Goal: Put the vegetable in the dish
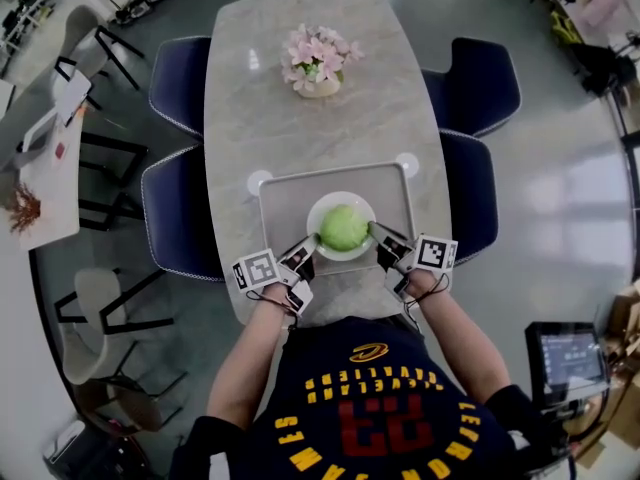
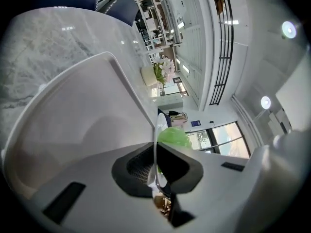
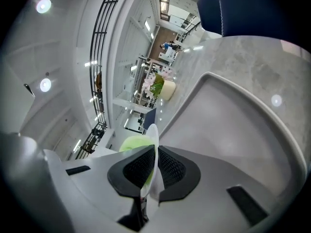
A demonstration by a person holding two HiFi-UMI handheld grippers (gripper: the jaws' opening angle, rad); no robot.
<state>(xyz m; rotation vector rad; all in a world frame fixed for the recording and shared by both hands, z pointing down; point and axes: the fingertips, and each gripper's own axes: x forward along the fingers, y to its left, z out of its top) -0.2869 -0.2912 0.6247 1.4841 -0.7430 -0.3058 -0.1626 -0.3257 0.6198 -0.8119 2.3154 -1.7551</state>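
A round green vegetable (image 1: 344, 228) lies in a white dish (image 1: 341, 198) on a grey tray (image 1: 290, 193) at the table's near end. My left gripper (image 1: 305, 251) is shut on the dish's left rim, and my right gripper (image 1: 383, 235) is shut on its right rim. In the left gripper view the dish rim (image 2: 155, 135) runs edge-on between the jaws of the left gripper (image 2: 155, 166), with the vegetable (image 2: 174, 137) just beyond. The right gripper view shows the right gripper (image 3: 156, 169) pinching the rim (image 3: 153, 132), with the vegetable (image 3: 132, 142) to its left.
A vase of pink flowers (image 1: 318, 63) stands at the far middle of the marble table (image 1: 330, 133). Dark blue chairs line the left side (image 1: 180, 208) and the right side (image 1: 470, 183). Small white discs (image 1: 258, 180) (image 1: 407, 163) sit at the tray's far corners.
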